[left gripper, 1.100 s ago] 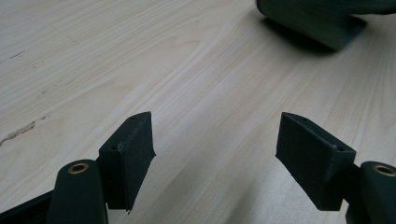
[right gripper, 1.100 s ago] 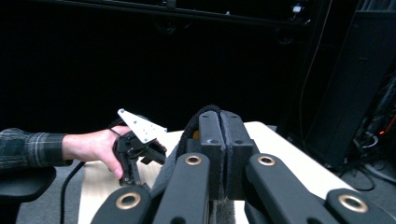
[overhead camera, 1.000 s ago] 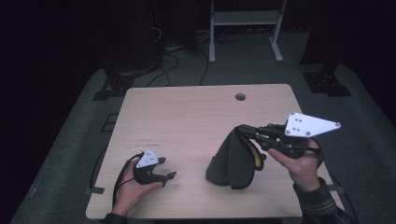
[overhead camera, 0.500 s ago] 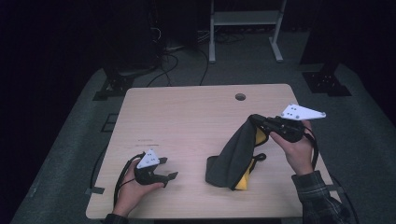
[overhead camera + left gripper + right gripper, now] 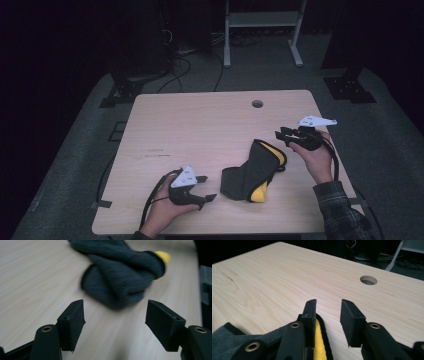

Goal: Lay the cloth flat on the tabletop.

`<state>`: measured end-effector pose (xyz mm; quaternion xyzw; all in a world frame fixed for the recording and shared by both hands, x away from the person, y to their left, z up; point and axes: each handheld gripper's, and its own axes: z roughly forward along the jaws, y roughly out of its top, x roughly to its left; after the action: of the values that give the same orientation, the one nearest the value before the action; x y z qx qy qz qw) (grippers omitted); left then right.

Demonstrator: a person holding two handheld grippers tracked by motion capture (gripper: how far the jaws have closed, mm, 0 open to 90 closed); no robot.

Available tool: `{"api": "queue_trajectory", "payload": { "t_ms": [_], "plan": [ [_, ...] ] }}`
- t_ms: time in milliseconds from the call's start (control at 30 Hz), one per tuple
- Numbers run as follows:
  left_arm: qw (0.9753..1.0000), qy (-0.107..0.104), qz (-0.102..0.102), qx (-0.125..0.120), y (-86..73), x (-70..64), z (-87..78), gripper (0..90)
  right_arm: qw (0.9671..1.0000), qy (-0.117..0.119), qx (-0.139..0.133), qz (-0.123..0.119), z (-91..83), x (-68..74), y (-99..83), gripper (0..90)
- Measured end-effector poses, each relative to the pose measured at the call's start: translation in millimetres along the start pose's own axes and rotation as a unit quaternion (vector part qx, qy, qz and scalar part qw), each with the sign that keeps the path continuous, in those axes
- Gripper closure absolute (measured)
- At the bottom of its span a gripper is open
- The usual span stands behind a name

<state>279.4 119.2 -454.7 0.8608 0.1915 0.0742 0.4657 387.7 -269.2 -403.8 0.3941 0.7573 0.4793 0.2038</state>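
Nearest me, my left gripper (image 5: 205, 188): jaws spread wide, empty, low over the pale wooden table (image 5: 200, 125). Beyond it, a crumpled dark grey cloth with yellow lining (image 5: 255, 170) (lying mid-table, right of centre). Farthest, my right gripper (image 5: 284, 135): jaws parted, just past the cloth's far edge, holding nothing.

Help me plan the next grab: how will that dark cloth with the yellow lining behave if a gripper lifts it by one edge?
The cloth lies crumpled in soft folds, so it will likely droop and unfold rather than hold its shape. Its ribbed weave looks grippy, so it probably will not slip. Flat on the table, it should not roll.
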Motion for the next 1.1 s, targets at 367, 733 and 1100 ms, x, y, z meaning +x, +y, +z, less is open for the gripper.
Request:
{"api": "queue_trajectory", "payload": {
  "t_ms": [367, 733, 1100],
  "plan": [
    [0.9986, 0.011, 0.029, 0.042, 5.8, -11.4, 36.8, 47.9, 0.9981, 0.037, 0.031, -0.037, -6.6, 28.6, -26.0, 60.9],
    [0.9968, 0.063, -0.031, 0.039, 14.1, 28.6, 29.4, 82.1, 0.9906, 0.084, 0.071, -0.081, -14.1, 52.8, -48.0, 60.2],
    [0.9906, 0.121, -0.056, 0.03, 19.3, 74.6, 39.7, 75.4, 0.9768, 0.139, 0.101, -0.127, 4.9, 76.7, -52.8, 57.9]
  ]
}}
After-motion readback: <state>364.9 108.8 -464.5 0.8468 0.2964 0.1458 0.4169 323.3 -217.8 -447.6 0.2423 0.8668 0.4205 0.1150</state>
